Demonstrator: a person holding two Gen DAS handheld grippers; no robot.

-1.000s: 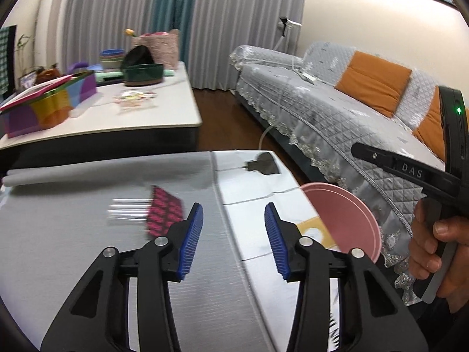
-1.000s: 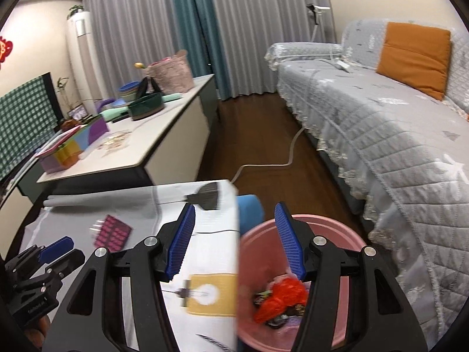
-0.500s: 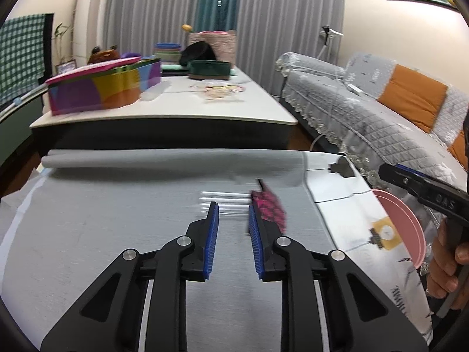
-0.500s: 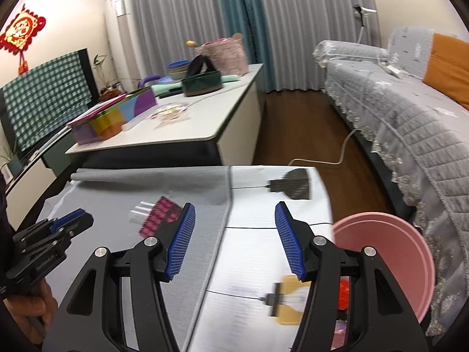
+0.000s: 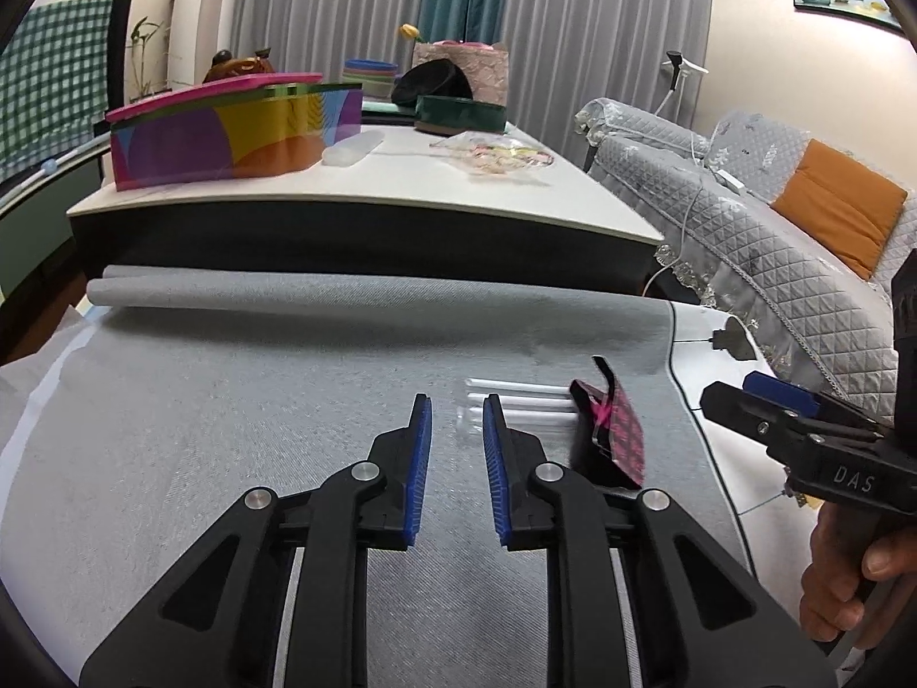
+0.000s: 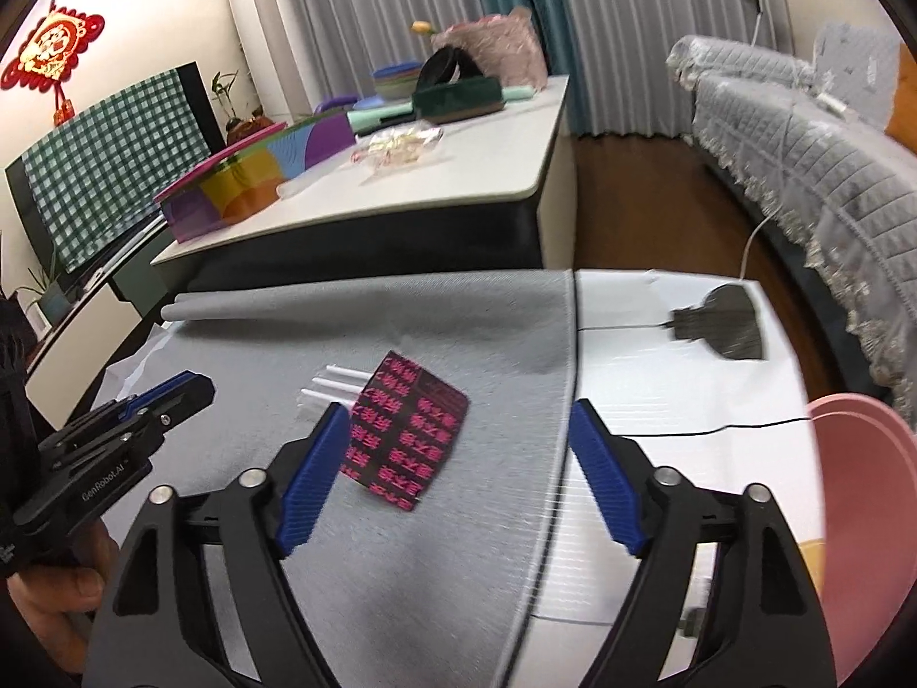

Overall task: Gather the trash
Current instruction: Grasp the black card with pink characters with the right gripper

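Since a second ago: both grippers have swung from the pink bin side over the grey mat, and the pink-and-black wrapper now lies right ahead of them.
Left gripper [image 5: 455,436]: I see its jaws narrowed to a slim gap with nothing pinched; they closed down earlier in the last second and have since held steady. The tips hover just short of the clear straws.
Right gripper [image 6: 458,436]: released, its jaws have just been opening wide; the wrapper sits ahead between the blue pads [image 6: 312,481], untouched as far as I can tell.
Wrapper [image 6: 404,438]: flat on the mat, nearer the mat's right edge than its left, one corner lifted in the left wrist view.
Straws [image 5: 518,404]: clear, lying side by side on the mat, their right ends under or against the wrapper.
Mat [image 5: 229,401]: grey, spread on the tabletop, its far edge rolled up.
Tabletop [image 6: 676,378]: white, bare strip to the right of the mat.
Bin [image 6: 859,487]: pink, beyond the tabletop's right edge.
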